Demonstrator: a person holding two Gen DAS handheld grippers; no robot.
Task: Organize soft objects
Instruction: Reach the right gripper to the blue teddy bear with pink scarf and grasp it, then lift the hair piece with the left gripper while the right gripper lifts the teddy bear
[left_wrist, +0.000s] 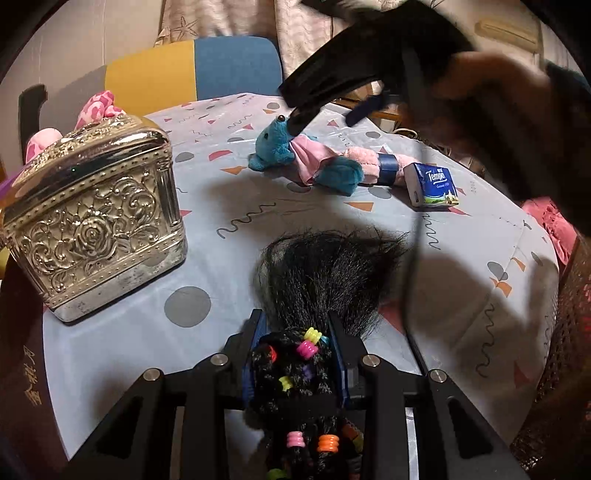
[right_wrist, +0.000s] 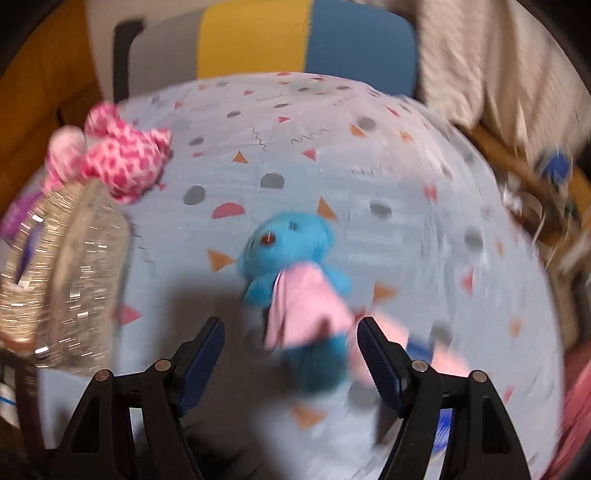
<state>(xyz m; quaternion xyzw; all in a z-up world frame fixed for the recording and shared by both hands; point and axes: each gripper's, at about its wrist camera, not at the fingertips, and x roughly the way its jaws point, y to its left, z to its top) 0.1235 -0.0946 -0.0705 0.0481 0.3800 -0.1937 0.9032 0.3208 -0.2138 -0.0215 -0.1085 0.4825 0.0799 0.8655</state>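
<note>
at the bottom centre of the left view, a black fuzzy braided bundle with coloured beads (left_wrist: 295, 365) is clamped between the left gripper (left_wrist: 297, 354) fingers, so it is carried clear of the worktop (left_wrist: 229, 206). the right gripper (right_wrist: 291, 354) is spread open above the blue plush bear with pink cloth (right_wrist: 295, 273), mid-frame, seemingly for pickup.

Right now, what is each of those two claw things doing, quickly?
Left gripper: closed on the black hair bundle with beads.
Right gripper: open, holding nothing, poised over the blue teddy bear.
</note>
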